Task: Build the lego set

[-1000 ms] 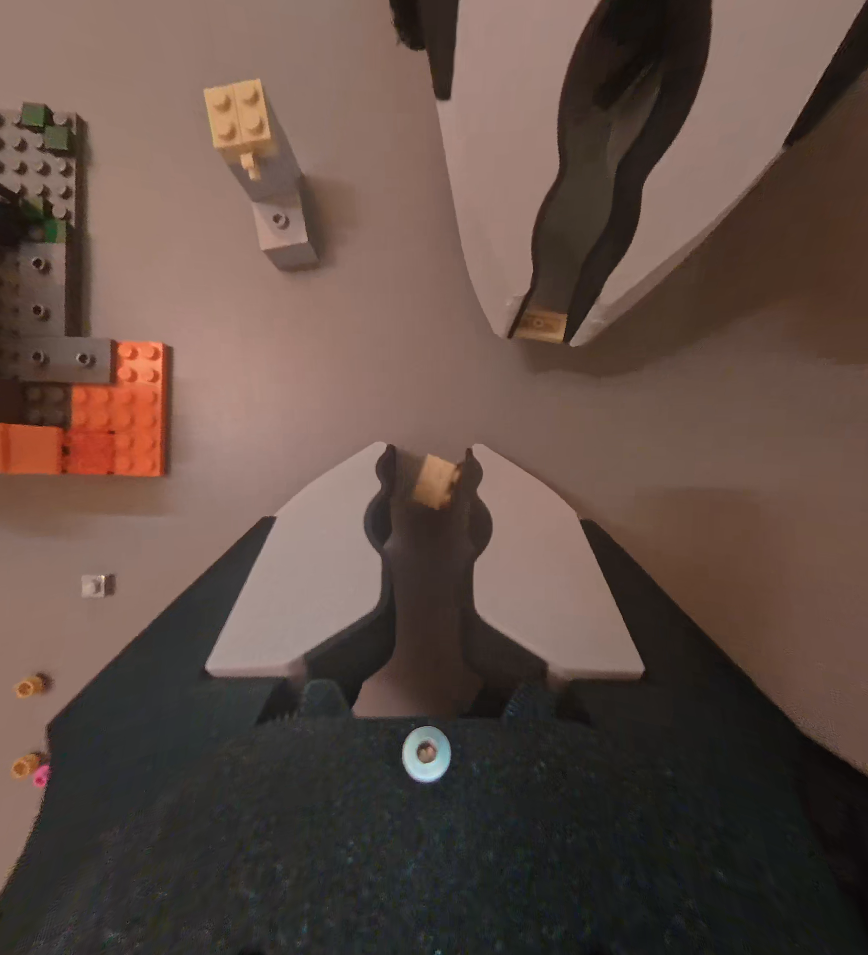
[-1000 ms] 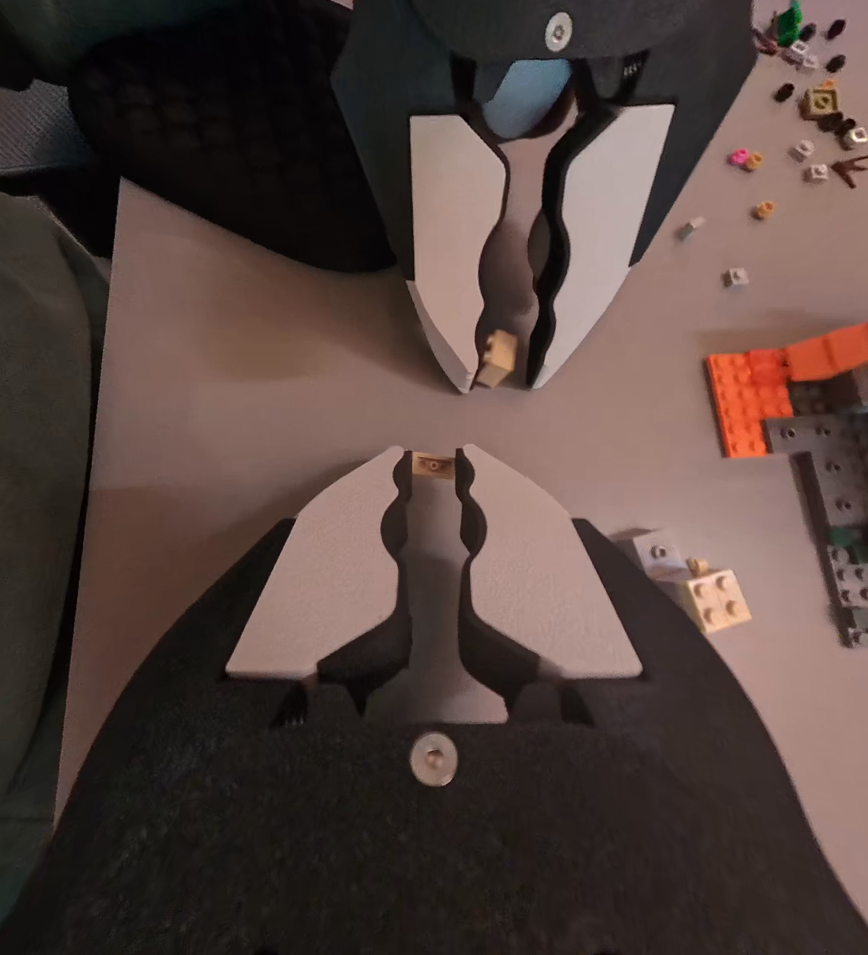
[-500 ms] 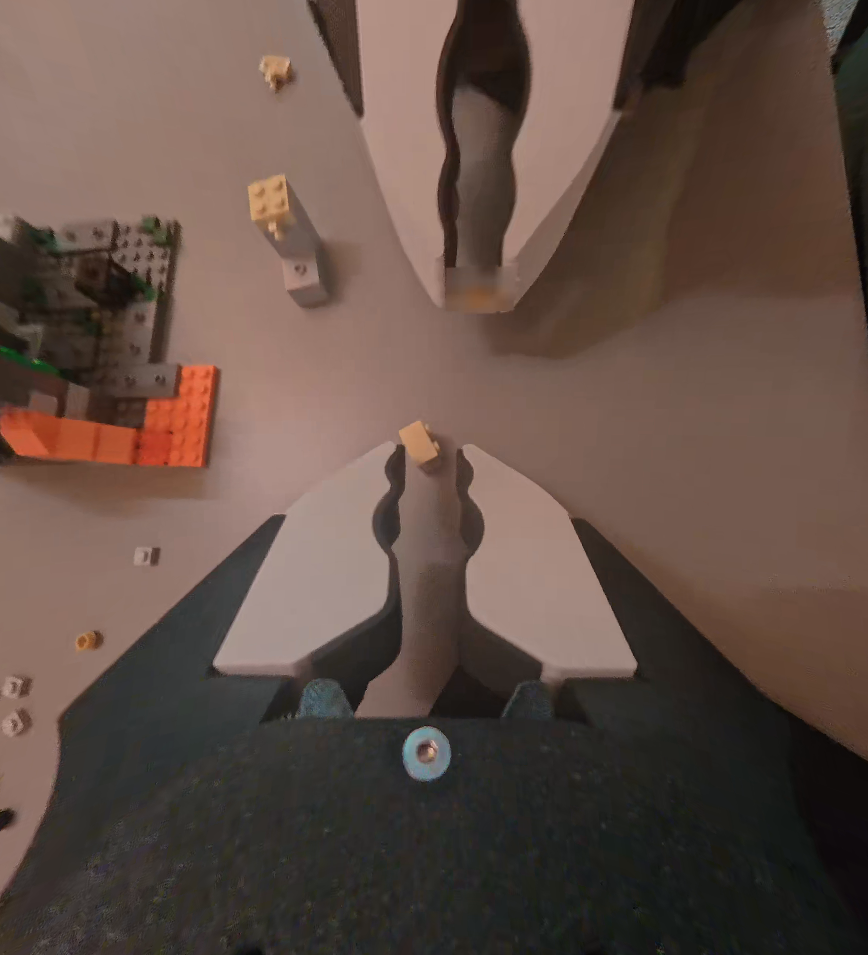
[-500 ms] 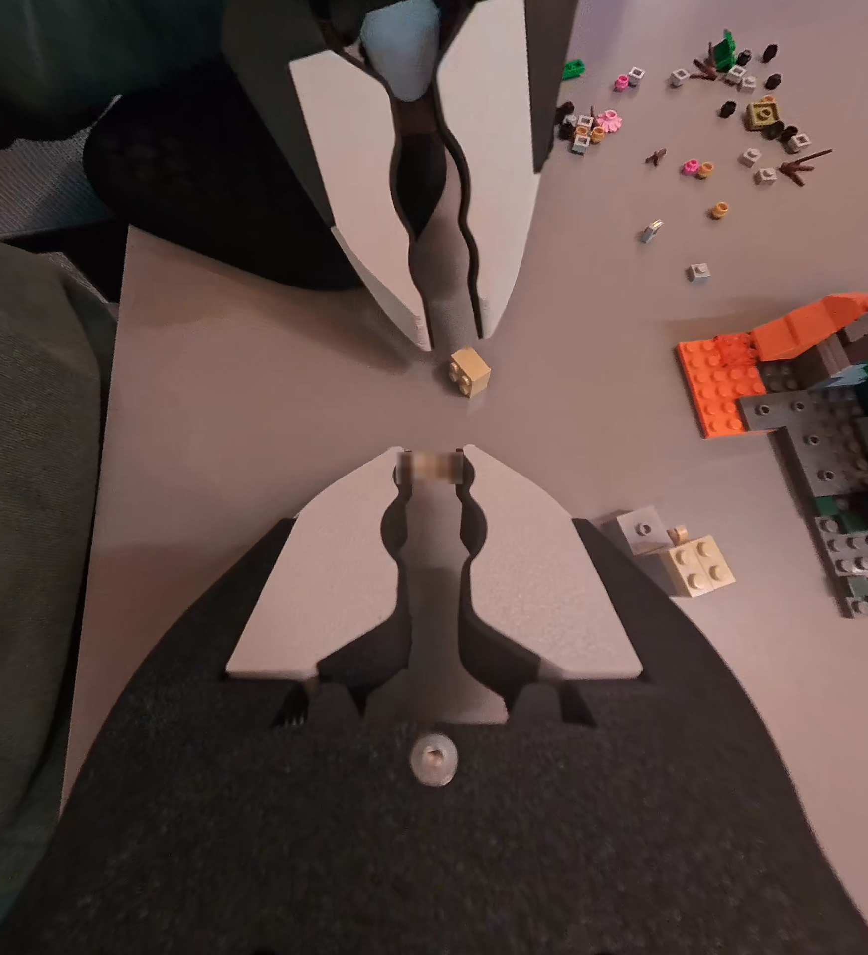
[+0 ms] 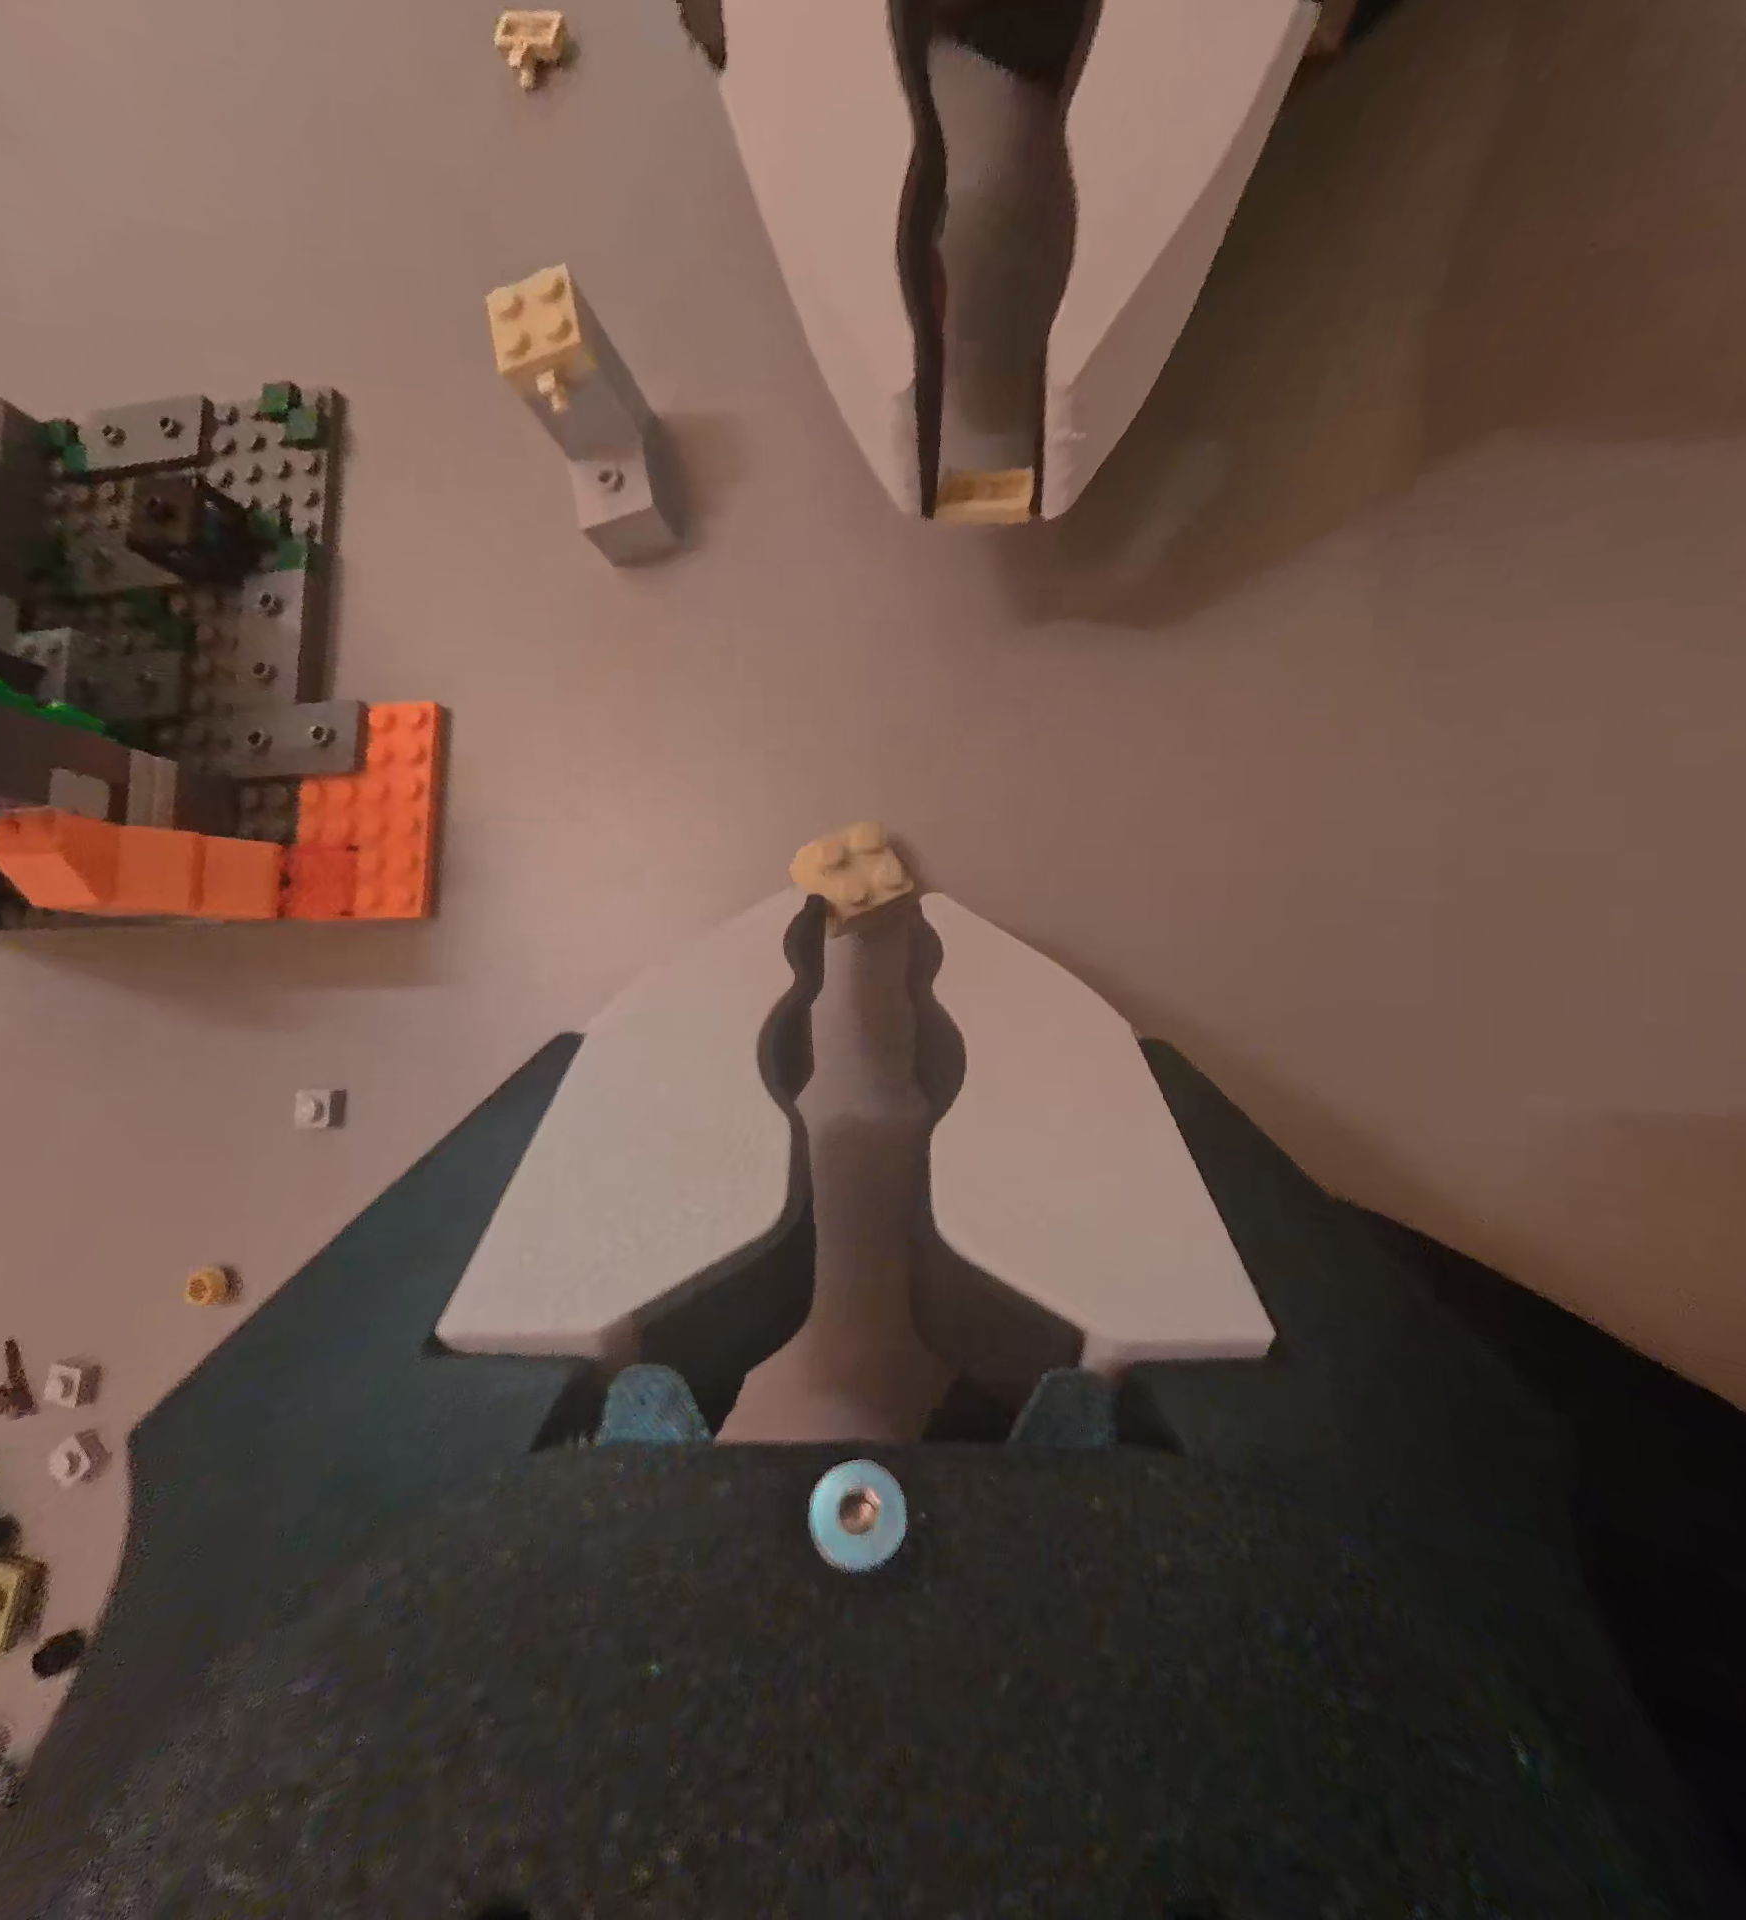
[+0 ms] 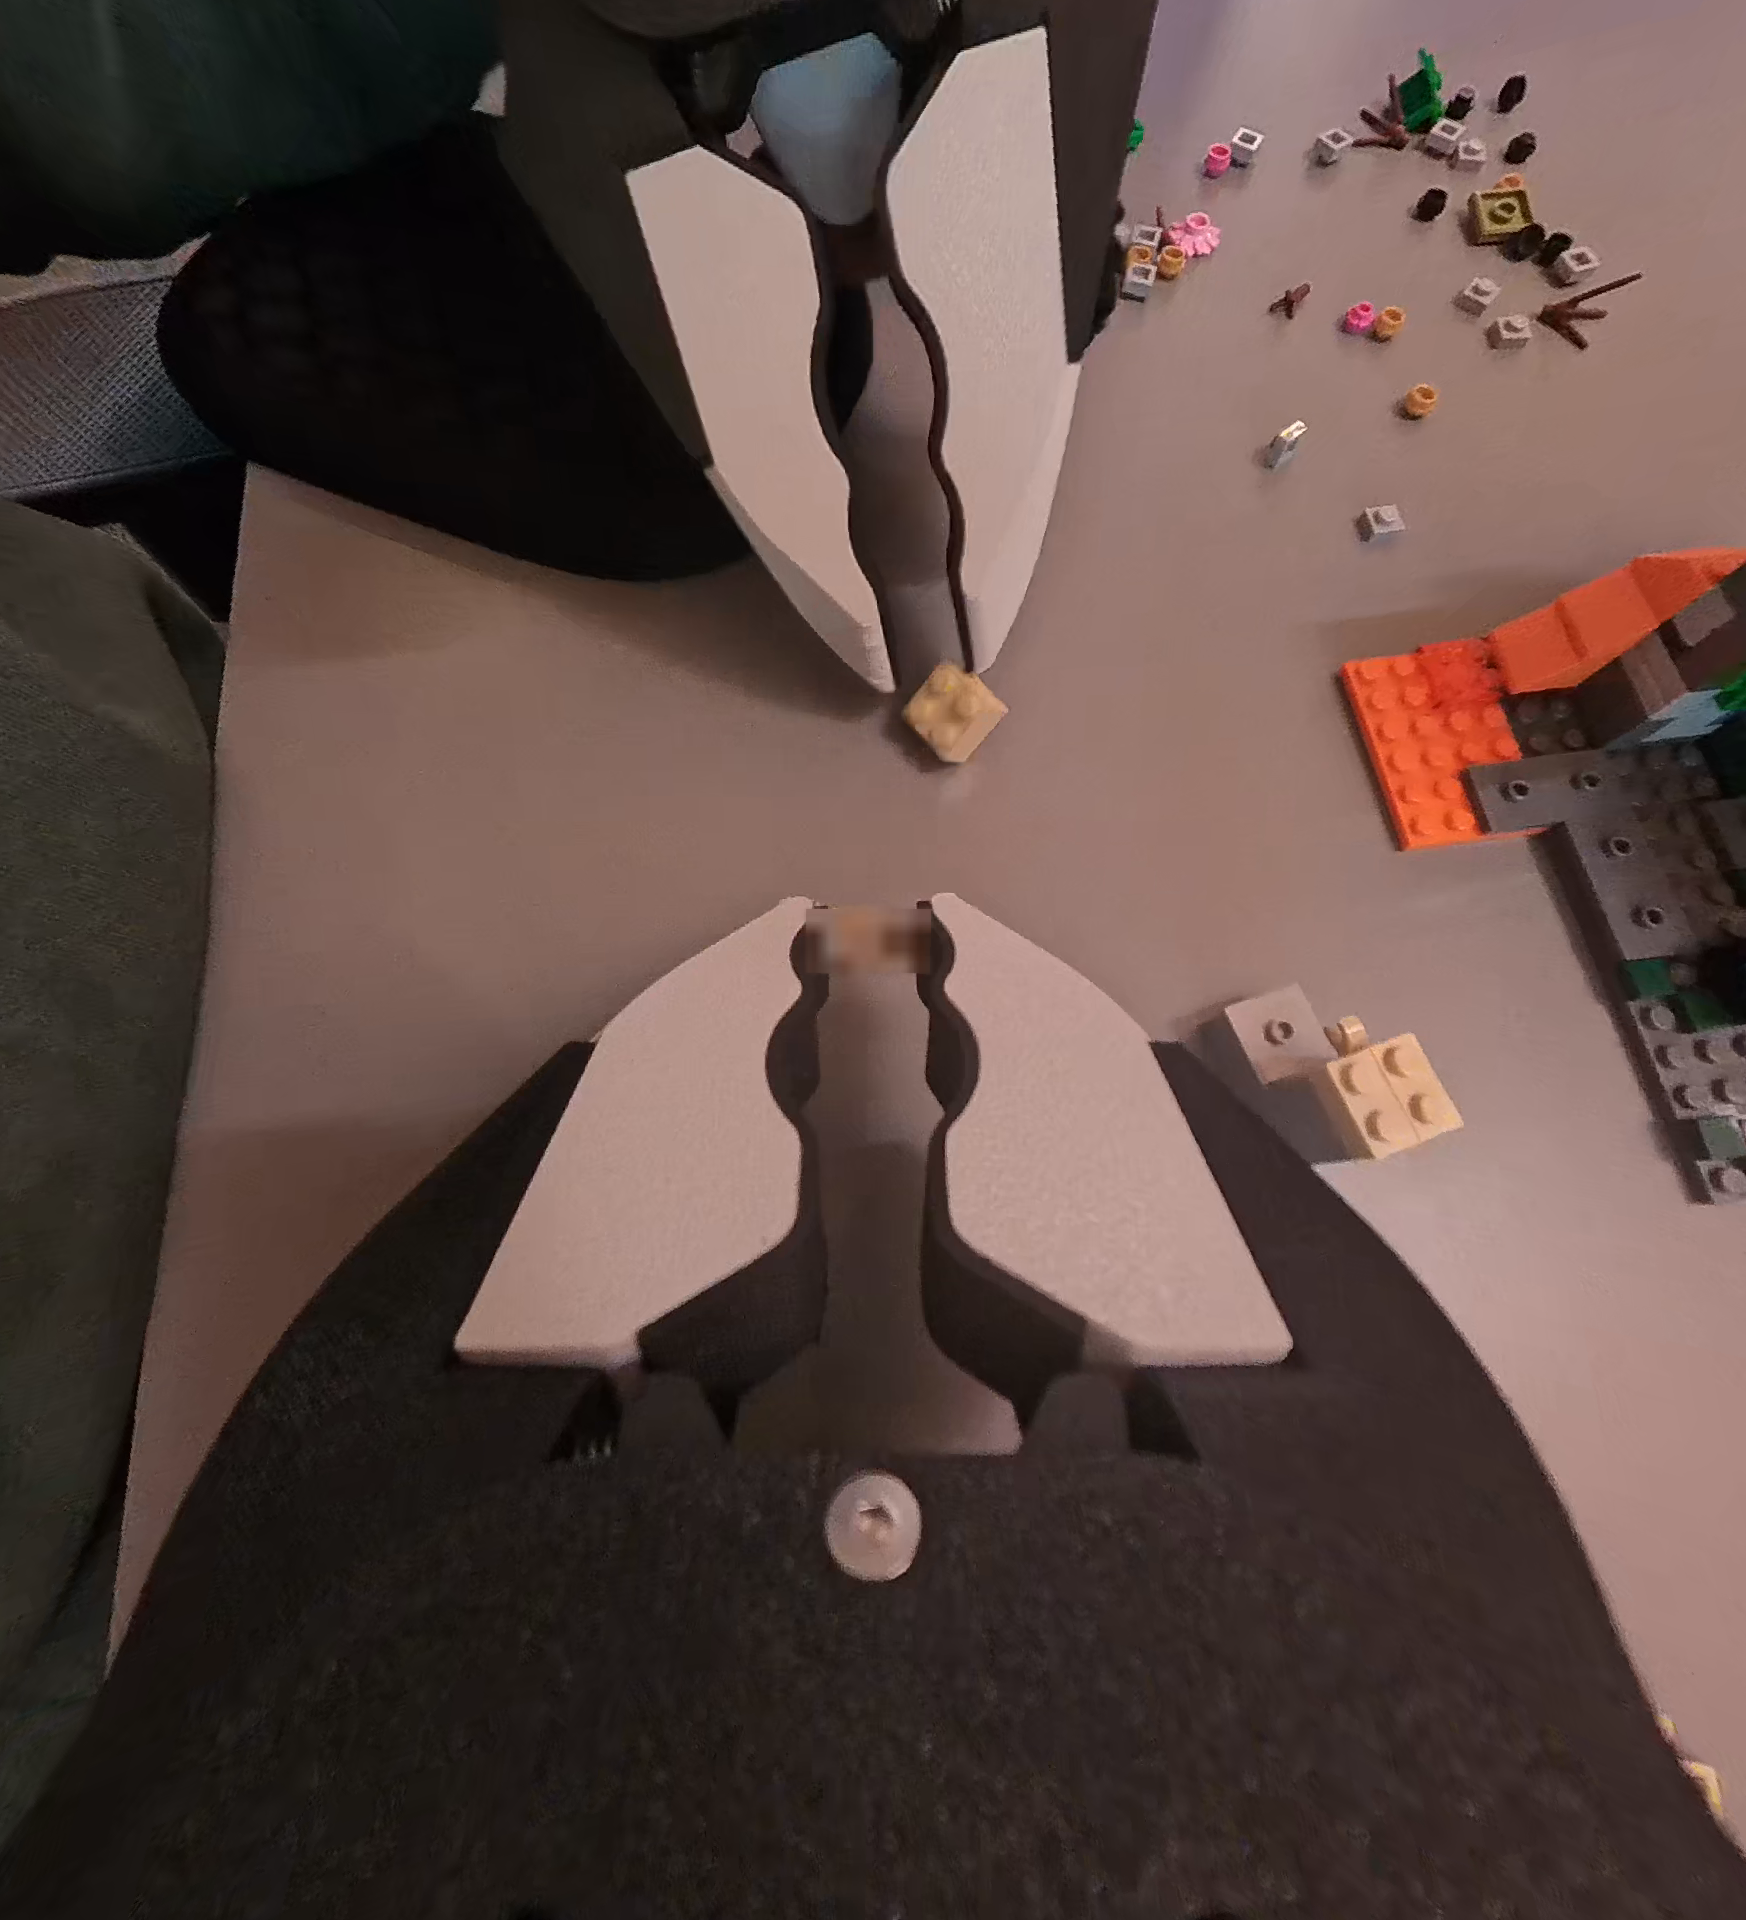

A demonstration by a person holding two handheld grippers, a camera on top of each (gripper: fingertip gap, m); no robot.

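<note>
Fingers of our left gripper (image 5: 861, 914) stand narrowly parted just behind a loose tan brick (image 5: 853, 871), studs up, corner-on. Our right gripper (image 6: 871, 925) pinches a flat tan piece (image 5: 986, 494), crosswise.

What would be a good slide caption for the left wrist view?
Left gripper behind a small tan studded brick lying on the grey table.

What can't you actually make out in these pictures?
- Right wrist view: a blurred patch covers what the right gripper holds.
- Left wrist view: the brick model is cut off by the left edge.
- Left wrist view: tiny loose parts are too small to identify.
</note>
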